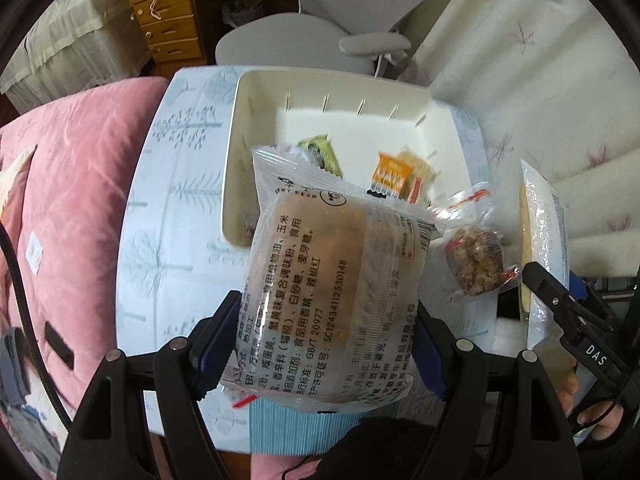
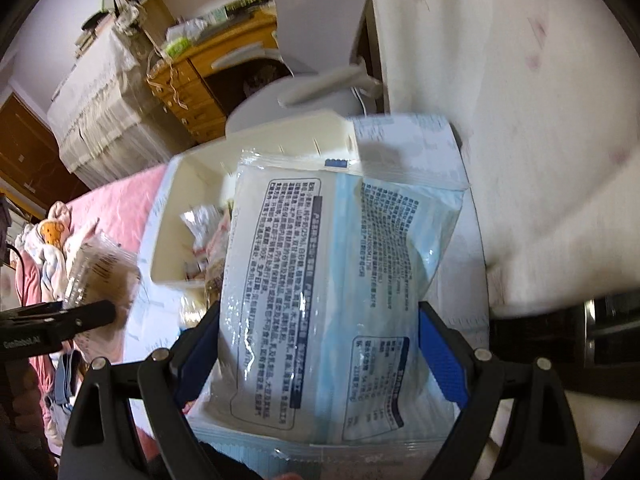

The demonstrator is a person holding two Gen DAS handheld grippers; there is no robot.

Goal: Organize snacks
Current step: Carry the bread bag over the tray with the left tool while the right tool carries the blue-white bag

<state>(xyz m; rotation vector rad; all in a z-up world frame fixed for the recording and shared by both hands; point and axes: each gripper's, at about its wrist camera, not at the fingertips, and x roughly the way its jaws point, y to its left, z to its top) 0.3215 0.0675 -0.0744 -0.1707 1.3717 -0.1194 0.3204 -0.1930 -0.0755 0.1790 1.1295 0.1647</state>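
Grippers (image 1: 324, 344) (image 2: 320, 356) steeply downward, each clamping a packet.

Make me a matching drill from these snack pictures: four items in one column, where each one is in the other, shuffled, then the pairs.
Items
1. Clear packet with a brown cake inside
2. Pale blue and white printed packet
3. Small orange sachet
4. Clear-wrapped brown nut cluster with red-printed ends

Places
A. Lying inside the cream plastic bin
B. Clamped in the left gripper
C. On the tablecloth beside the bin
D. Clamped in the right gripper

Pairs: 1-B, 2-D, 3-A, 4-C
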